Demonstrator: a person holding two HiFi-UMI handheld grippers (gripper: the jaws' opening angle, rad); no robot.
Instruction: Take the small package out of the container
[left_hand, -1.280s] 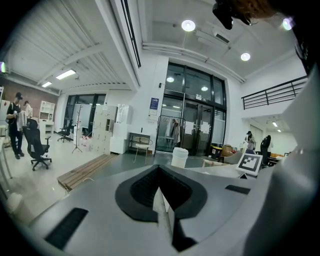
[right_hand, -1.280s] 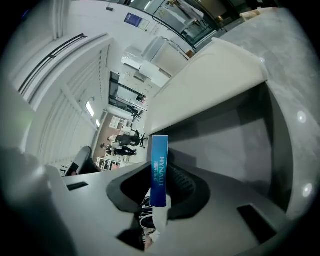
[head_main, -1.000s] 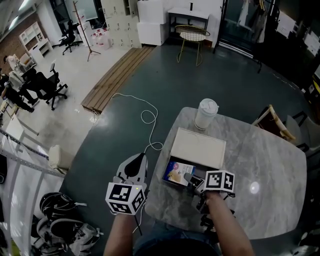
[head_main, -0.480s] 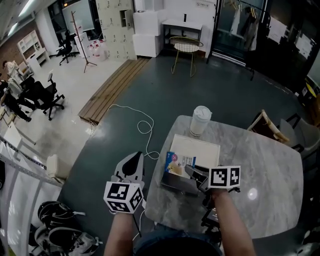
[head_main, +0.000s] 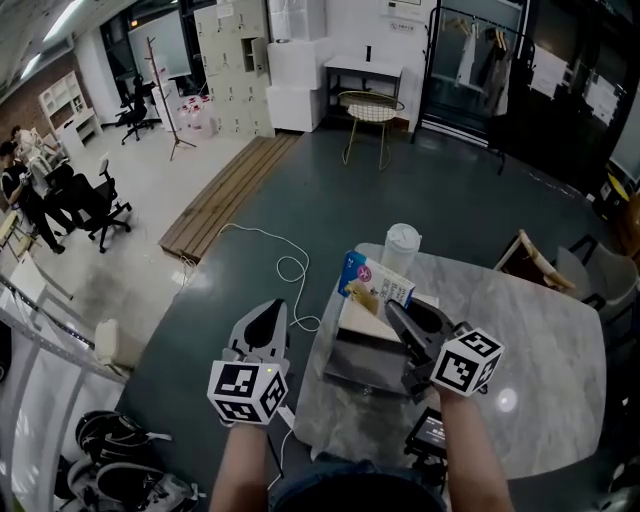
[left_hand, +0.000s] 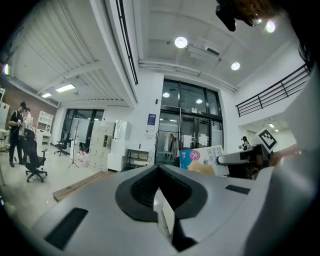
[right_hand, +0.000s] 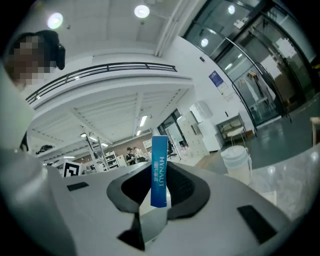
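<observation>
— Marble table at the edge of a wide hall, dark floor all round it. Where is the small package?

— Out of the container. It hangs in the air above the open box, pinched near its lower end by the right gripper. That gripper's own view shows the pack's thin blue edge standing upright between the jaws, which are narrowed tight onto it.

— Why would the person take it by so slim a part?

— Probably because a flat pack offers two jaws only its thin dimension to close across. Held that way it rides edge-on to the gripper, its printed face turned outward.

— And the left gripper?

— It is off the table's left side, over the floor, jaws together with nothing between them. It looks parked there to keep clear, since one gripper seems enough for so light a thing.

— What remains?

— Setting the pack down, most likely. A lidded cup stands just beyond the container, so the bare marble to the right seems the safer spot.
</observation>
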